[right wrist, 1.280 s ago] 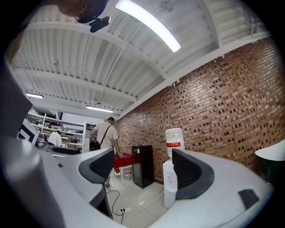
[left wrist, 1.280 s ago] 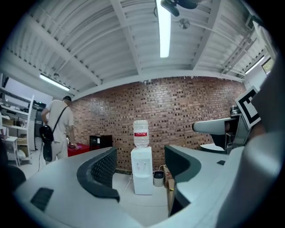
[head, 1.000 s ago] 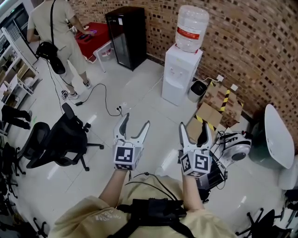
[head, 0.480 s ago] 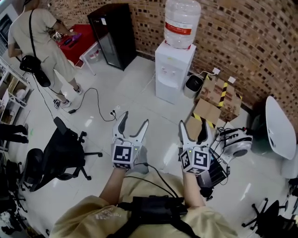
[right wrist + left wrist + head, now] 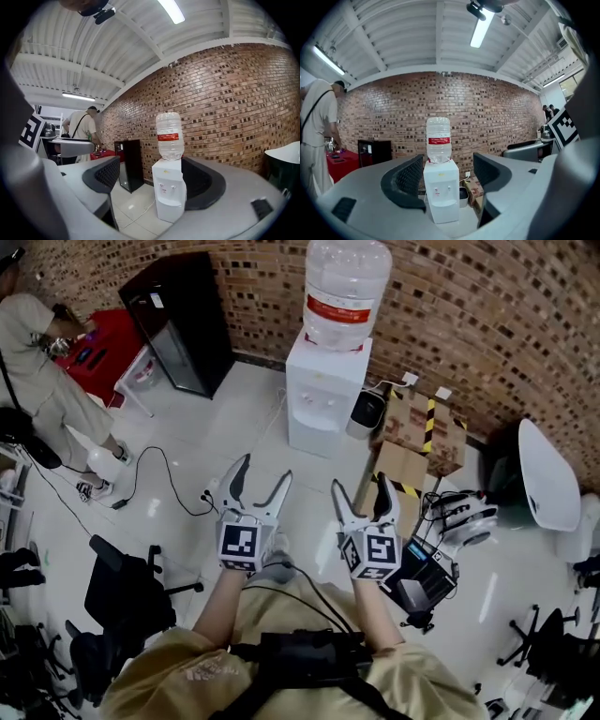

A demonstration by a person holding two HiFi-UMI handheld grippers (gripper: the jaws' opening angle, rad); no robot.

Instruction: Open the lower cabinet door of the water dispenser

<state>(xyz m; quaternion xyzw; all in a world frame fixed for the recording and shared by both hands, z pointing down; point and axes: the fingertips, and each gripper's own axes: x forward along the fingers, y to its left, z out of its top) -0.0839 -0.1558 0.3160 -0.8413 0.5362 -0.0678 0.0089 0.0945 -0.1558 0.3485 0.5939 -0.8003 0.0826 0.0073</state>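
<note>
A white water dispenser (image 5: 321, 390) with a clear bottle (image 5: 341, 287) on top stands against the brick wall; its lower cabinet door (image 5: 316, 432) is closed. It also shows straight ahead in the left gripper view (image 5: 440, 190) and the right gripper view (image 5: 169, 194), still some way off. My left gripper (image 5: 260, 476) and right gripper (image 5: 360, 487) are held side by side over the floor, well short of the dispenser. Both stand open with nothing between their jaws.
A black mini fridge (image 5: 184, 320) stands left of the dispenser, and a person (image 5: 37, 371) works at a red table (image 5: 98, 348). A small bin (image 5: 361, 413), cardboard boxes (image 5: 417, 432) and equipment (image 5: 441, 540) lie to the right. A cable (image 5: 155, 484) and office chair (image 5: 122, 592) are at left.
I have walked closer to the dispenser; it now sits nearer and more central in the head view. Both grippers moved forward with me and stayed open.
</note>
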